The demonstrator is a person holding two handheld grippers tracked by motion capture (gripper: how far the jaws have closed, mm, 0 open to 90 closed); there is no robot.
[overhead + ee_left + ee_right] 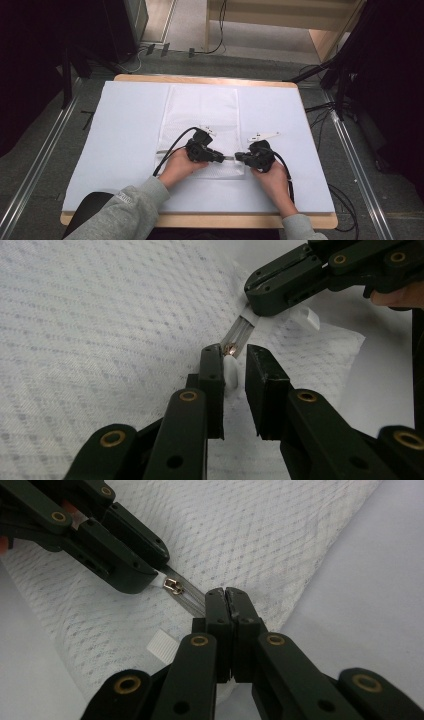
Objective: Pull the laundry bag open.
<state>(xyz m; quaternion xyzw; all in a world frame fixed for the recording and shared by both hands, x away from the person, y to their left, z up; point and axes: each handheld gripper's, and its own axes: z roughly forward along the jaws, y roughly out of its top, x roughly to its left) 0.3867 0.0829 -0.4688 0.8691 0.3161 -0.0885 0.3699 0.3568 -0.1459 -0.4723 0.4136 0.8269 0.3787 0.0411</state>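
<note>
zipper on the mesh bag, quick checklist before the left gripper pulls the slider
1. Right gripper clamped on the zipper end: ok, jaws shut on it.
2. Zipper slider in view at the left gripper: ok.
3. Left jaws gripping the white pull tab: not ok, a gap shows between them, tab sits inside.
4. Mesh laundry bag lying flat on the white table cover: ok.
5. Zipper track straight between the grippers: ok.
6. Bag contents: cannot tell.
</note>
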